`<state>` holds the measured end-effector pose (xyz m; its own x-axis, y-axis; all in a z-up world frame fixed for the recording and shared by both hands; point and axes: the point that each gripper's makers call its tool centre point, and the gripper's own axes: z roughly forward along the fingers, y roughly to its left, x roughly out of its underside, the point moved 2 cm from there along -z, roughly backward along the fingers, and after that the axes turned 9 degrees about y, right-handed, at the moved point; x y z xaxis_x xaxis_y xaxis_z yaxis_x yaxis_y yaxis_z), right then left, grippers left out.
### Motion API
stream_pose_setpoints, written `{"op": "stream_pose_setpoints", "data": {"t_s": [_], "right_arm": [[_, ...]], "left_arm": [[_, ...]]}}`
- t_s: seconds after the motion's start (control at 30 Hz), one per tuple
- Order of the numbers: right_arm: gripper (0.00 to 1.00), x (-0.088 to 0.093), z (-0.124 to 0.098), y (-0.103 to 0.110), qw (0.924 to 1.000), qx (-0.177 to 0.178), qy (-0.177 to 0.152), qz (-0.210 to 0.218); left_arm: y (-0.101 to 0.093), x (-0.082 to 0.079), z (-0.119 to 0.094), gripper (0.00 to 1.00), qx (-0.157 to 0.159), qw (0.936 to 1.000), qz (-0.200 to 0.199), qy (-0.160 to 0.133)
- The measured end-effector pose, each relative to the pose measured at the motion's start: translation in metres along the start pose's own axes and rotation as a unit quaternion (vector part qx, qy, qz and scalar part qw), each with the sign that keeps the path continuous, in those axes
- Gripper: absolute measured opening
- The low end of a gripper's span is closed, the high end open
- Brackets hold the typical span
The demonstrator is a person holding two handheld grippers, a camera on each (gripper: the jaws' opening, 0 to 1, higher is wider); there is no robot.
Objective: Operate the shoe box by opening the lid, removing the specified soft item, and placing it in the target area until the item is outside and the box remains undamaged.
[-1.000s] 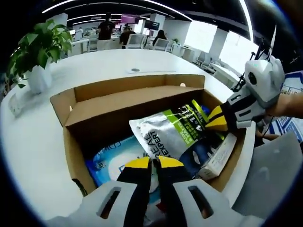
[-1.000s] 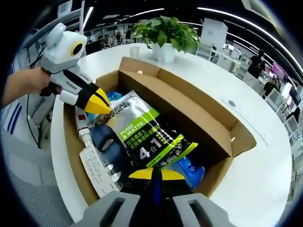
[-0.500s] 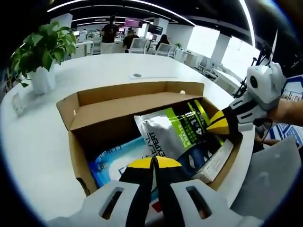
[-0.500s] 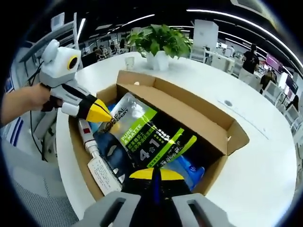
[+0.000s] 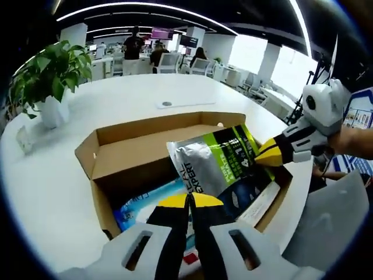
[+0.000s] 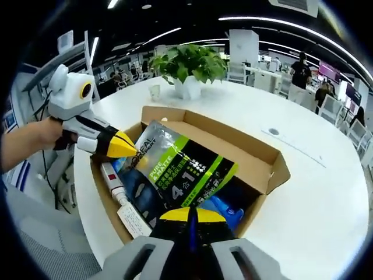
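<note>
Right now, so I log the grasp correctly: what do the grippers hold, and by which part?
Both grippers are shut on the grey-and-green pouch: the left gripper at one end edge, the right gripper at the opposite end, above the open shoe box.

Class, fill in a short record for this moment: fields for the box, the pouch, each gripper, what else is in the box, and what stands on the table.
box: cardboard box, open, on white table
pouch: grey-green pouch, raised above the box, tilted
left gripper: shut on one pouch edge
right gripper: shut on the opposite pouch edge
also in box: blue pack, white tube
on table: potted plant
</note>
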<state>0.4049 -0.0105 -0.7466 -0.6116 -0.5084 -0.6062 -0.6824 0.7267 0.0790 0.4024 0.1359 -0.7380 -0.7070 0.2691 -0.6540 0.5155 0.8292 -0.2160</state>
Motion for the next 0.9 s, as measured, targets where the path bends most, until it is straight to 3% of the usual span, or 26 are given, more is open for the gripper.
{"op": "stream_pose_setpoints", "data": {"t_s": [0.33, 0.9], "right_arm": [[0.0, -0.002, -0.021, -0.008, 0.9998, 0.0, -0.016, 0.008], [0.0, 0.014, -0.056, -0.035, 0.9988, 0.009, -0.027, 0.04]], "left_arm": [[-0.015, -0.015, -0.004, 0.0, 0.006, 0.9999, 0.014, -0.003], [-0.054, -0.035, 0.005, 0.0, 0.031, 0.9987, 0.042, -0.002]]}}
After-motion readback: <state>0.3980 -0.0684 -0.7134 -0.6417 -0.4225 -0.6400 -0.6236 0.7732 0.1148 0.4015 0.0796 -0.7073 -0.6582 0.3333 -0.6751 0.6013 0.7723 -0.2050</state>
